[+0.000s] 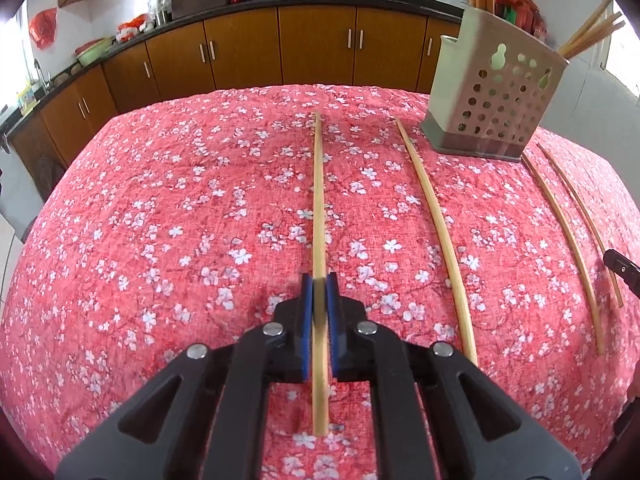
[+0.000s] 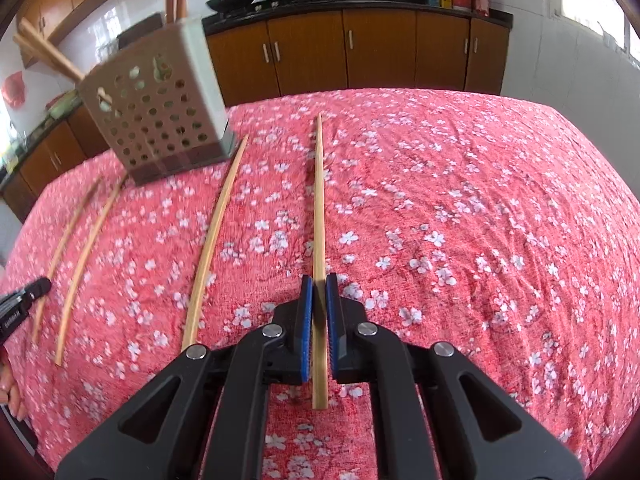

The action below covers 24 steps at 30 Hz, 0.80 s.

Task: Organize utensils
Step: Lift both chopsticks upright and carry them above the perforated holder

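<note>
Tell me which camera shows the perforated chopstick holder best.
The left wrist view: the chopstick holder is sharp, holes and base clear. In the right wrist view the same holder is motion-blurred, though whole.

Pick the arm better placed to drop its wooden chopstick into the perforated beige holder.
Right, marginally: left gripper and right gripper each clamp a wooden chopstick, but the perforated beige holder looks nearer in the right wrist view.

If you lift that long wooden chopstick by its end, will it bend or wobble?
The long wooden chopstick looks straight and rigid, so it probably stays stiff. It is thin, so likely very light. The left gripper is shut on it near one end, so the far tip may dip or swing. It might slide on the red flowered tablecloth.
</note>
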Motion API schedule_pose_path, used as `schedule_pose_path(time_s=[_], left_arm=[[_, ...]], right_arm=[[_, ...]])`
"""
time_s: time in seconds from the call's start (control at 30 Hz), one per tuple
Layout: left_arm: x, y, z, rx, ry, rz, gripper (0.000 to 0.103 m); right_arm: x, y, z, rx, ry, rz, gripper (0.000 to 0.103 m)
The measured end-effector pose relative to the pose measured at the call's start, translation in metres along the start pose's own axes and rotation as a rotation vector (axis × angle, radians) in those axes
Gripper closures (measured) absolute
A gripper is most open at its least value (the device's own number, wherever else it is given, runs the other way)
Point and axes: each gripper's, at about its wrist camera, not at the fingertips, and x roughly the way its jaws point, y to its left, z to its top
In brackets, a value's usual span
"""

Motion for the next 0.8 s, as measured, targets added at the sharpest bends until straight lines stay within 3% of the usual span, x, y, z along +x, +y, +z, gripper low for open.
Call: schedule_pose_path(time_s=[0.23,0.8], left_arm=[[-0.032,0.007,0.011,-0.023,-0.074,-0.020,0.095],[-0.122,0.009,0.057,-0.070,-0.336,-0.082,0.095]], right_arm=[[-0.033,0.003,0.016,-0.024,-0.122,-0.007,0.095],[-0.099,-0.007,0.052,0.016,-0.407,0.023,0.096]])
